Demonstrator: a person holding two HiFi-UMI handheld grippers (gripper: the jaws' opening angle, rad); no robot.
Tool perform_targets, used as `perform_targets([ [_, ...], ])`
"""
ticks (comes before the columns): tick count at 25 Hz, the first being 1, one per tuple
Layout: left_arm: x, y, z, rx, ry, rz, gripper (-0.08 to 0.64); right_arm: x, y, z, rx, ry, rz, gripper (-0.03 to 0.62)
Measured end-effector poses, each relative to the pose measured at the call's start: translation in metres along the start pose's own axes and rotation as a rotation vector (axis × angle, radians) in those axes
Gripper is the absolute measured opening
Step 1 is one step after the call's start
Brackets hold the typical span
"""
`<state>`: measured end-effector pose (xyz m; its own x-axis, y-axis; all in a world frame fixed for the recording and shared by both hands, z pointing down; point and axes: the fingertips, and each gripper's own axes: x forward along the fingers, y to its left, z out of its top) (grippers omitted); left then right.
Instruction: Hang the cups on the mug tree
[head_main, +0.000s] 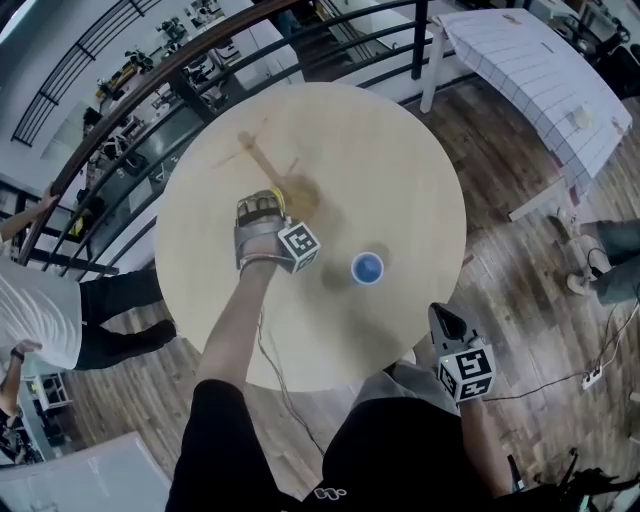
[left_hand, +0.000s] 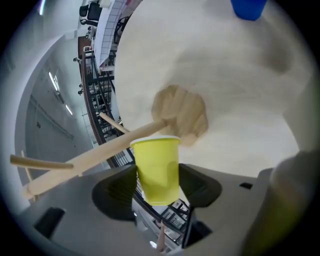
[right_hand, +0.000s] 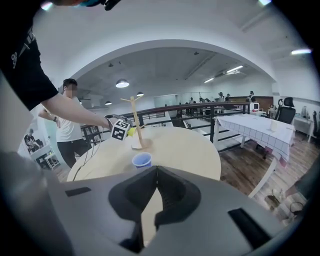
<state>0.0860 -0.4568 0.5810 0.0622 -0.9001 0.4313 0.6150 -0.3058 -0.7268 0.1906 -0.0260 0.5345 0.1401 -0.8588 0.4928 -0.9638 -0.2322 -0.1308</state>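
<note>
Table (head_main: 400, 150) — left claw (left_hand: 159, 187) tight on yellow cup (left_hand: 156, 162) (half-hidden from above), right claw (right_hand: 156, 172) pressed together.

Mug tree (head_main: 265, 165) stands ahead of left tongs (head_main: 262, 208); blue cup (head_main: 367, 268) right; table (head_main: 400, 150) beyond open.

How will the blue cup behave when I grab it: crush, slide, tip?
The blue cup looks like a thin disposable one, so probably very light and easy to crush under a hard squeeze. It stands upright on the smooth table, narrower at the base, so a nudge would likely slide or tip it.
</note>
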Motion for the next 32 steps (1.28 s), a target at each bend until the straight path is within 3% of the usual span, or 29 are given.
perform_targets([
  [4, -0.003, -0.002, 0.008, -0.006, -0.036, -0.026, 0.259, 0.001, -0.003, -0.004, 0.002, 0.007, -0.002, 0.009],
  [6, -0.006, -0.005, 0.010, -0.031, -0.074, -0.055, 0.304, 0.003, -0.001, -0.005, -0.004, 0.009, 0.007, 0.009],
  [10, -0.018, 0.001, 0.005, -0.191, -0.137, -0.080, 0.318, 0.006, -0.001, -0.003, -0.025, 0.007, 0.023, 0.009],
  [12, -0.034, 0.007, -0.001, -0.322, -0.206, -0.091, 0.318, 0.007, 0.000, 0.000, -0.033, 0.004, 0.032, 0.009],
  [16, -0.084, -0.001, -0.008, -0.622, -0.425, -0.219, 0.318, 0.014, 0.007, 0.010, -0.057, -0.011, 0.067, 0.009],
  [19, -0.132, -0.001, -0.025, -0.862, -0.540, -0.234, 0.312, 0.023, 0.016, 0.020, -0.072, -0.028, 0.110, 0.009],
  [21, -0.168, -0.005, -0.029, -1.028, -0.623, -0.265, 0.246, 0.029, 0.023, 0.028, -0.081, -0.044, 0.139, 0.009],
  [24, -0.221, -0.017, -0.024, -1.299, -0.767, -0.375, 0.113, 0.042, 0.037, 0.044, -0.097, -0.086, 0.180, 0.009],
  [26, -0.248, -0.027, -0.020, -1.436, -0.796, -0.396, 0.037, 0.046, 0.046, 0.053, -0.095, -0.119, 0.207, 0.009],
  [30, -0.289, -0.047, -0.015, -1.759, -0.915, -0.530, 0.012, 0.045, 0.065, 0.070, -0.059, -0.185, 0.279, 0.009],
  [32, -0.302, -0.055, -0.018, -1.849, -0.939, -0.564, 0.012, 0.042, 0.075, 0.072, -0.053, -0.197, 0.310, 0.009],
])
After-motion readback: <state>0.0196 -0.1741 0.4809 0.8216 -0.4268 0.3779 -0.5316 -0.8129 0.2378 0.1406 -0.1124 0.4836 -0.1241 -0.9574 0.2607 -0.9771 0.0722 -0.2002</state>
